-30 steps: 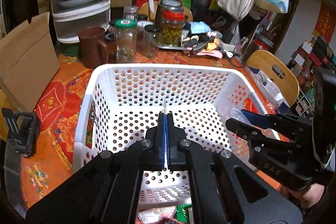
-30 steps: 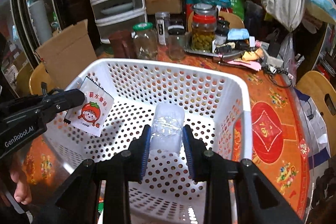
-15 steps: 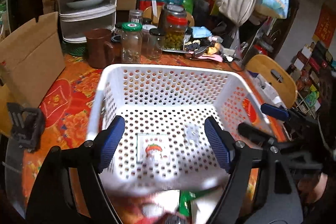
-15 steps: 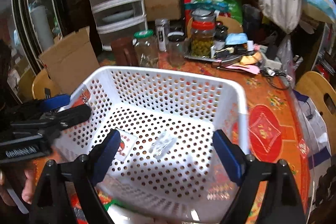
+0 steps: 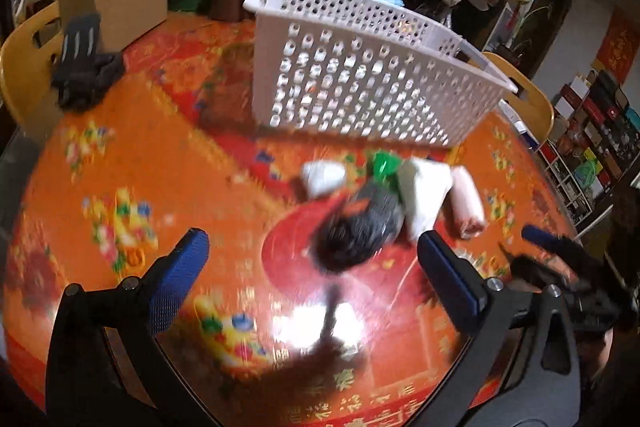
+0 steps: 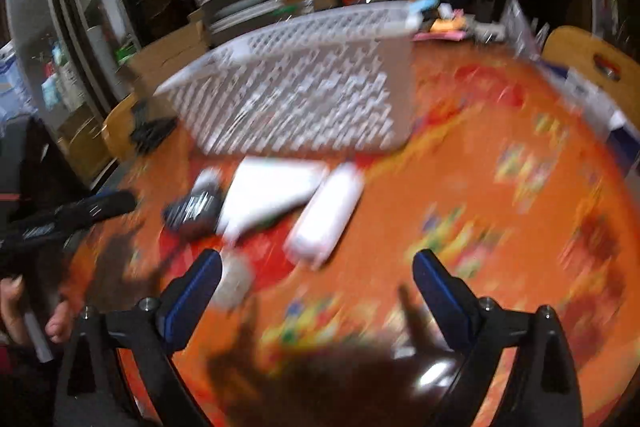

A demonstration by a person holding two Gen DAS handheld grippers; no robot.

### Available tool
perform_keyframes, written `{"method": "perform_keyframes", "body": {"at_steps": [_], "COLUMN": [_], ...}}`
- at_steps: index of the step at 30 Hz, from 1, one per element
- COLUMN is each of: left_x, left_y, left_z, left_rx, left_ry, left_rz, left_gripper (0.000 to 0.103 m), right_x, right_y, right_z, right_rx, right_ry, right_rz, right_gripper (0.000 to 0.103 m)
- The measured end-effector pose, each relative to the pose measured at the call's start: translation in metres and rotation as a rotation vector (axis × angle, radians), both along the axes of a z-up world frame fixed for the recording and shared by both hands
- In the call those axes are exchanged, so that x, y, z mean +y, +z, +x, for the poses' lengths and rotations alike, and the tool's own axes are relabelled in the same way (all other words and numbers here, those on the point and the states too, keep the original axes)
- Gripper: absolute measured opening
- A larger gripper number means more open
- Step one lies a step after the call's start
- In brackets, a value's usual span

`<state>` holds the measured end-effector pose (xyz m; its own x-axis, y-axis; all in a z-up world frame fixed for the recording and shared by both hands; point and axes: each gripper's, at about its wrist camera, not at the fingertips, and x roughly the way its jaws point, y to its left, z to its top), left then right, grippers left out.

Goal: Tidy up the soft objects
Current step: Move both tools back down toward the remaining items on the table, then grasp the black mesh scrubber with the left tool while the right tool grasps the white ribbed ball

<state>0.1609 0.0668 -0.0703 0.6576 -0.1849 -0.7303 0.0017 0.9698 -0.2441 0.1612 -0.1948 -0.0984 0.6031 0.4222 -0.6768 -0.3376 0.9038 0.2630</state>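
A: State each claw's condition.

B: The left claw [image 5: 312, 259] is released and its jaws are opening; nothing is clamped between the blue pads [image 5: 180, 279]. The right claw [image 6: 316, 283] is likewise released, jaws opening, nothing gripped.

A: Locate the soft objects.

B: In the left wrist view, a blurred cluster lies on the orange patterned desk [image 5: 140, 155] at 12 o'clock from the left claw: a dark grey pouch [image 5: 360, 227], a white soft packet [image 5: 424, 191], a pale pink roll [image 5: 468, 203] and a small white bundle [image 5: 322, 179], touching or just beside one another.

A: And the container?

B: The white perforated plastic basket [image 5: 360, 75] stands beyond the cluster, at 12 o'clock.
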Motion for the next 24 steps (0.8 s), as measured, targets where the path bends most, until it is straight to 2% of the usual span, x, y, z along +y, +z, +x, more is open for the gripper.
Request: {"method": "perform_keyframes", "body": {"at_steps": [6, 8, 14, 19, 24], "left_x": [-0.012, -0.014, -0.028, -0.038, -0.039], "left_y": [-0.017, -0.017, -0.020, -0.026, -0.026], "left_z": [-0.017, -0.016, -0.002, 0.003, 0.004], "left_rx": [-0.020, -0.024, -0.021, -0.003, -0.009], "left_ry": [-0.042, -0.052, -0.080, -0.109, -0.113], "left_rz": [0.037, 0.041, 0.052, 0.061, 0.050], "left_gripper": [0.101, 0.096, 0.076, 0.050, 0.042], "right_x": [0.016, 0.020, 0.028, 0.035, 0.037], "right_y": [-0.008, -0.012, -0.017, -0.016, -0.018], "right_z": [-0.017, -0.016, -0.010, -0.009, -0.007], "right_rx": [-0.016, -0.014, -0.013, -0.032, -0.032], "right_ry": [0.041, 0.052, 0.100, 0.121, 0.135], "right_rz": [0.015, 0.017, 0.020, 0.018, 0.023], "right_gripper": [0.095, 0.085, 0.067, 0.059, 0.055]}}
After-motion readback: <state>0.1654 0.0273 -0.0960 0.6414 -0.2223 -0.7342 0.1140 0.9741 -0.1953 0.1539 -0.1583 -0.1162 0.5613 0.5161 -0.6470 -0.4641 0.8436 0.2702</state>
